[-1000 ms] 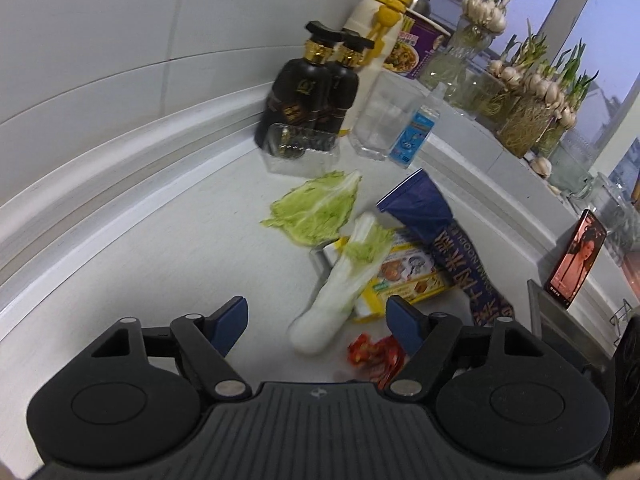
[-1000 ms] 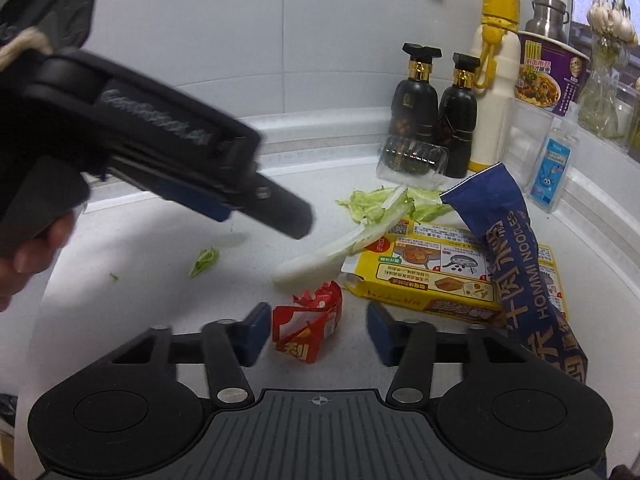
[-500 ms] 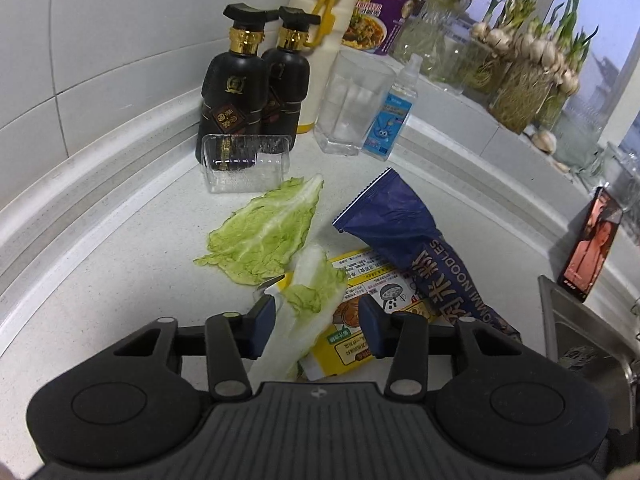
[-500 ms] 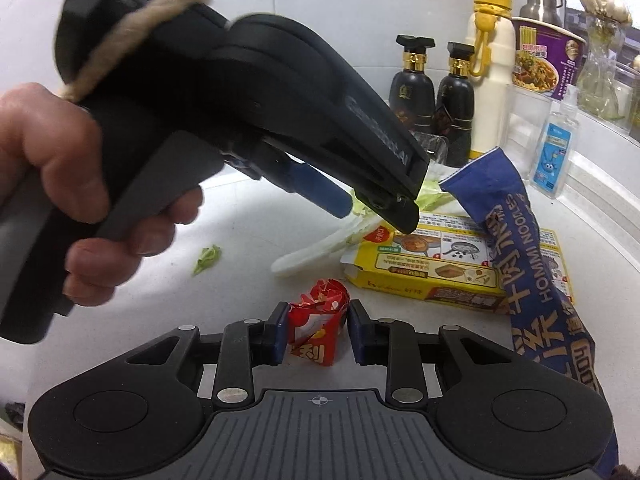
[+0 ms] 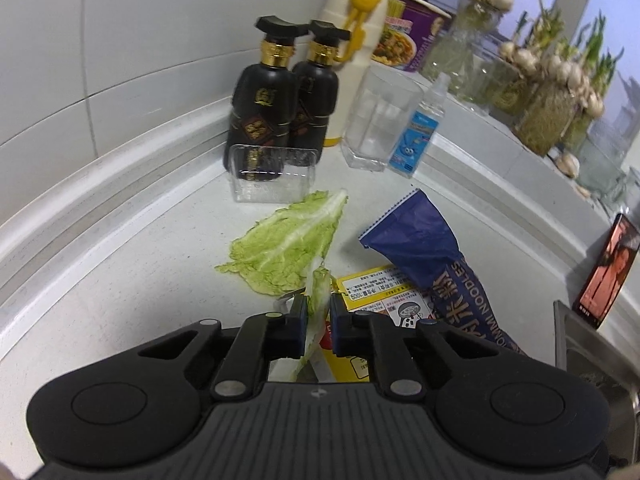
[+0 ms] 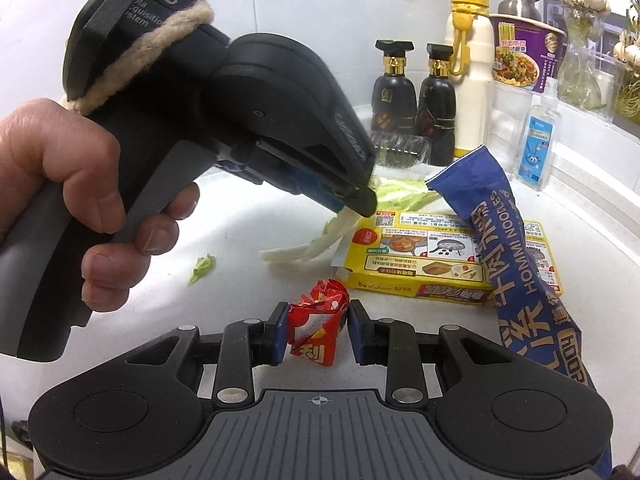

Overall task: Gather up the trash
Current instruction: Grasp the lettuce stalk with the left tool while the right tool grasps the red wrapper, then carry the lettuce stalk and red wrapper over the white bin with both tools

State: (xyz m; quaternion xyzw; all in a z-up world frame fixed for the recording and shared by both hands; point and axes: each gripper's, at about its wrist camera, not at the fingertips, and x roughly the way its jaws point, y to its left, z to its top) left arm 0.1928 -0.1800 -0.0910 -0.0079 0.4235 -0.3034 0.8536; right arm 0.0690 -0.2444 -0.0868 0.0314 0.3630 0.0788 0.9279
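Left gripper [image 5: 319, 316] pinched on limp cabbage stalk [image 5: 316, 300], right gripper [image 6: 317, 330] clamped on red wrapper [image 6: 316, 330]; the stalk may be torn when lifted.

White speckled bench [image 5: 132, 280] w/ raised back lip, pale tiled wall [image 5: 120, 40] behind. Window [image 5: 612, 20] at right, bluish daylight; steel sink edge [image 5: 576, 344] far right.
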